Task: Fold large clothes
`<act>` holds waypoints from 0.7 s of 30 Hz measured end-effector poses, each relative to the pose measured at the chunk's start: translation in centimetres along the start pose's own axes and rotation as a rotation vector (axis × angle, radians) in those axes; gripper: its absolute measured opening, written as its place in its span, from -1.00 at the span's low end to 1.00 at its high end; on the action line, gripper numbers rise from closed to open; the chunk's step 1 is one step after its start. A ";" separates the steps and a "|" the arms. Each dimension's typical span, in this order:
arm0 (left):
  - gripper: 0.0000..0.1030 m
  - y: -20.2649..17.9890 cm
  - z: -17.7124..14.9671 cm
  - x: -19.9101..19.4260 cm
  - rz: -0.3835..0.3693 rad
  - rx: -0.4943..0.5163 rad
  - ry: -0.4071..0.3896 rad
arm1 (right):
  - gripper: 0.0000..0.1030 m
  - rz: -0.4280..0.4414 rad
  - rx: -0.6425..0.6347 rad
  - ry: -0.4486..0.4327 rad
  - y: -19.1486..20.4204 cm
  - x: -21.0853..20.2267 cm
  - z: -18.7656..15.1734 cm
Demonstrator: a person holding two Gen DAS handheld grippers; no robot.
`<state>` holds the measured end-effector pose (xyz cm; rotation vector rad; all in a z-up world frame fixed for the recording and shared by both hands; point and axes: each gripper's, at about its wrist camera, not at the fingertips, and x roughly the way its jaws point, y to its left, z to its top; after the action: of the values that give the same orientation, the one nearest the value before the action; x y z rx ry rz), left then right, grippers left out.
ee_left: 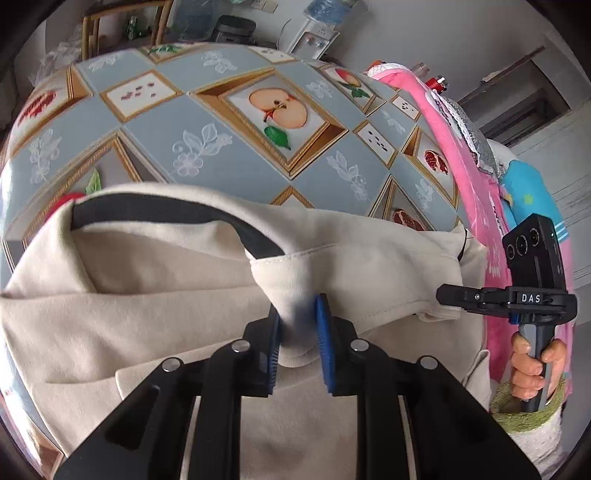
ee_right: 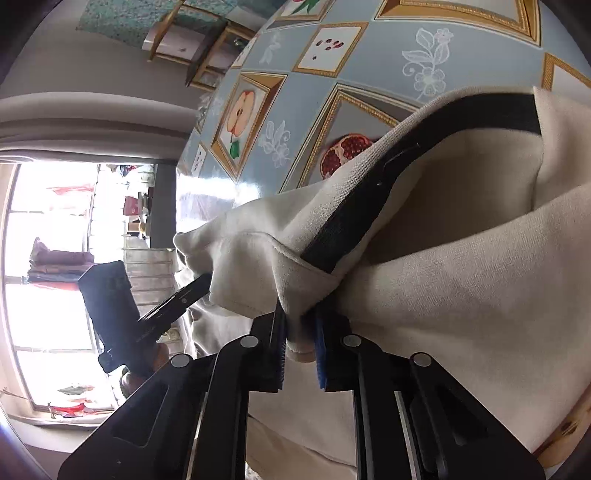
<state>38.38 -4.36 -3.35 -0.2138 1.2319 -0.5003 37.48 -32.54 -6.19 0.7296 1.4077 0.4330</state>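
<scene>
A cream garment (ee_left: 147, 295) with a black band (ee_left: 159, 210) along its opening lies bunched on the fruit-patterned tablecloth (ee_left: 221, 122). My left gripper (ee_left: 298, 306) is shut on a pinched fold of the cream cloth just below the band's end, blue pads (ee_left: 323, 332) pressing both sides. In the left wrist view my right gripper (ee_left: 448, 296), held by a hand (ee_left: 532, 365), meets the garment's right edge. In its own view the right gripper (ee_right: 300, 314) is shut on a fold of the garment (ee_right: 461, 288) beside the black band (ee_right: 369, 199). The left gripper (ee_right: 201, 282) bites the cloth's left corner.
A pink cloth (ee_left: 461, 155) and a blue cloth (ee_left: 528, 184) hang along the table's right edge. A water dispenser (ee_left: 314, 37) and a wooden shelf (ee_left: 122, 26) stand behind the table. A bright window (ee_right: 48, 258) lies beyond the table's other side.
</scene>
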 end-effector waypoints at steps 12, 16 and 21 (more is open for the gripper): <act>-0.87 -1.7 2.6 1.8 0.207 0.231 -0.107 | -0.86 -0.265 -0.256 -0.086 3.1 2.0 3.5; -0.87 -1.6 1.1 1.2 0.169 0.300 -0.083 | -0.68 -0.287 -0.367 -0.059 2.7 1.7 1.4; -0.87 -1.8 0.9 1.0 0.152 0.304 -0.072 | -0.30 -0.376 -0.380 -0.148 3.6 -1.3 1.0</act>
<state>39.06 -6.49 -3.15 0.1182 1.0775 -0.5352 38.77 -31.01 -2.78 0.1779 1.2402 0.3282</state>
